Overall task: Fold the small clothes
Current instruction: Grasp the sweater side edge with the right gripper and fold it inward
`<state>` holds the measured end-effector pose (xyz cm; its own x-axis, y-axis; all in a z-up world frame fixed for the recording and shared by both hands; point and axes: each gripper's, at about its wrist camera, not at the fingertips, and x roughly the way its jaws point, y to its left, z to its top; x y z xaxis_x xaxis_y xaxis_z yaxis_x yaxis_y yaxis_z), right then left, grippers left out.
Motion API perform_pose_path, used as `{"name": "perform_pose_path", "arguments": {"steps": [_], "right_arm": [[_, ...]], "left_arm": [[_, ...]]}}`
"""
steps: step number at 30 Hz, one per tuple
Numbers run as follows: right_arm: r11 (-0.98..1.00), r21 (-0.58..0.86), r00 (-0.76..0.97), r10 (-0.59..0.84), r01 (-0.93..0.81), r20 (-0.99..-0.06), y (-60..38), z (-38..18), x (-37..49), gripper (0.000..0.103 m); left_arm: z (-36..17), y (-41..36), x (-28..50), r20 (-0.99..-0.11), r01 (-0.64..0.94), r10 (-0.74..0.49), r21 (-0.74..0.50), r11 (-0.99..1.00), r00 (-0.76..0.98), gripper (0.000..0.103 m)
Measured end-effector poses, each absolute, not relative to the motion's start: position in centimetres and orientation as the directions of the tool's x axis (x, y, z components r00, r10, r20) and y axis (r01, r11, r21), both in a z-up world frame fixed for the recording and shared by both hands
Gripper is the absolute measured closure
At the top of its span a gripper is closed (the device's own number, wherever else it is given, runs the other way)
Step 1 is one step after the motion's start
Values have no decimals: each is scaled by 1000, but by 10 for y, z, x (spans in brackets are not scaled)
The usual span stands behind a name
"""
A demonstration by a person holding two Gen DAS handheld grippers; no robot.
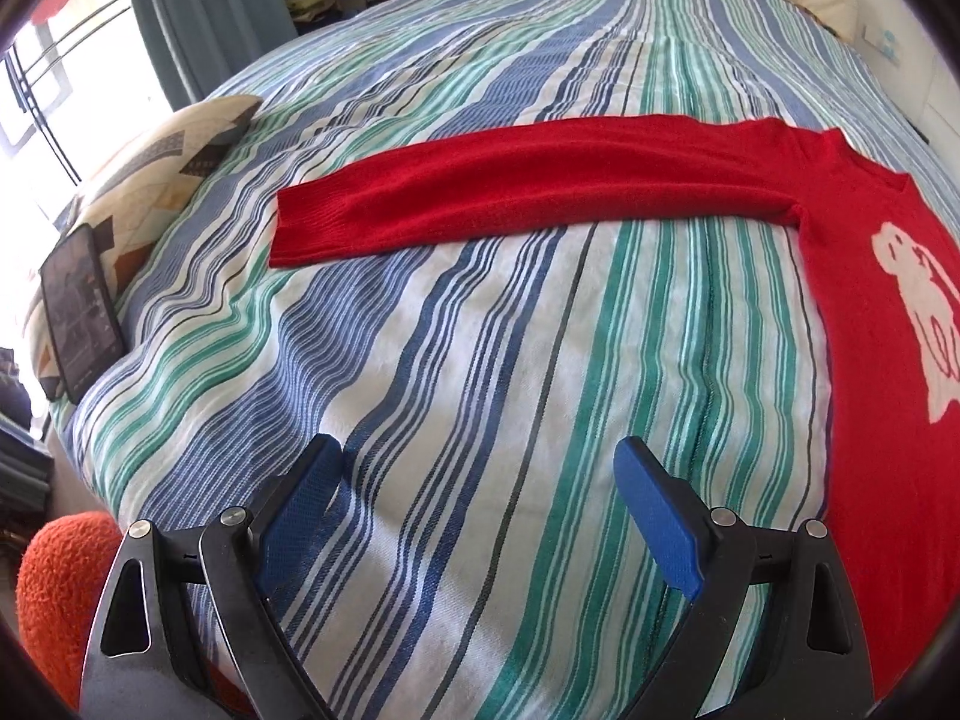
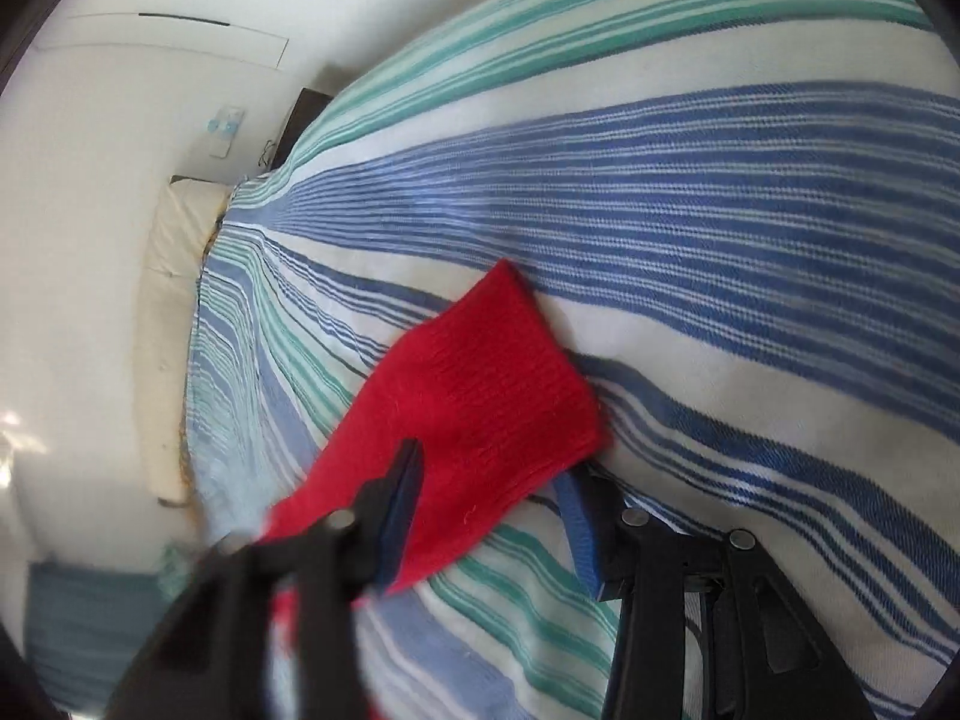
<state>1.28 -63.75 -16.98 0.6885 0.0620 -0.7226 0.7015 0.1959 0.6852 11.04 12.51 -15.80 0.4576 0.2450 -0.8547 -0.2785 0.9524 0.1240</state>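
A small red sweater point(image 1: 864, 324) with a white animal figure lies flat on the striped bed. One sleeve point(image 1: 510, 192) stretches out to the left. My left gripper point(image 1: 480, 462) is open and empty, hovering over bare bedspread in front of that sleeve. In the right wrist view the other red sleeve's cuff point(image 2: 480, 402) lies between my right gripper's fingers point(image 2: 492, 480). The jaws stand apart around the sleeve, with one blue pad point(image 2: 402, 510) on top of the cloth and the other beside its edge.
The striped blue, green and white bedspread point(image 1: 480, 330) covers the bed. A patterned pillow point(image 1: 162, 162) and a dark tablet point(image 1: 81, 312) sit at the left edge. An orange fuzzy object point(image 1: 60, 576) is low left. A white wall point(image 2: 90, 210) and cream headboard point(image 2: 168, 330) border the bed.
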Motion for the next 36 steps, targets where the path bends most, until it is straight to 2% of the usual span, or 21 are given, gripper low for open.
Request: {"name": "perform_pose_path", "arguments": {"steps": [2, 4, 6, 9, 13, 19, 23, 27, 29, 30, 32, 33, 36], "right_arm": [[226, 674, 686, 35, 703, -727, -639, -169, 18, 65], [289, 621, 648, 3, 728, -761, -638, -167, 24, 88], [356, 563, 612, -32, 746, -790, -638, -159, 31, 98], [500, 482, 602, -102, 719, -792, -631, -123, 48, 98], [726, 406, 683, -119, 555, -720, -589, -40, 94, 98], [909, 365, 791, 70, 201, -608, -470, 62, 181, 98], [938, 345, 772, 224, -7, -595, -367, 75, 235, 98], [937, 321, 722, 316, -136, -616, -273, 49, 269, 98], [928, 334, 684, 352, -165, -639, -237, 25, 280, 96], [920, 351, 657, 375, -176, -653, -224, 8, 283, 89], [894, 406, 583, 436, -191, -685, -199, -24, 289, 58], [869, 457, 540, 482, -193, -690, -194, -41, 287, 38], [770, 614, 462, 615, -175, -639, -198, -77, 275, 37]], "left_arm": [[-161, 123, 111, -855, -270, 257, 143, 952, 451, 10], [-163, 124, 112, -855, -268, 262, 151, 951, 447, 10], [-162, 126, 112, -855, -275, 260, 145, 951, 448, 10], [-162, 131, 111, -859, -288, 245, 120, 950, 449, 10], [-161, 134, 113, -863, -299, 225, 91, 950, 452, 10], [-158, 138, 114, -861, -308, 203, 57, 950, 466, 10], [-156, 144, 112, -860, -320, 203, 49, 946, 469, 10], [-158, 148, 112, -862, -332, 206, 47, 942, 463, 10], [-158, 146, 112, -860, -330, 215, 58, 942, 462, 10], [-159, 145, 112, -859, -326, 221, 67, 943, 463, 10], [-160, 142, 112, -856, -316, 231, 84, 945, 463, 10], [-160, 140, 112, -855, -310, 234, 91, 946, 463, 10], [-161, 138, 113, -854, -296, 234, 99, 950, 465, 10]]}}
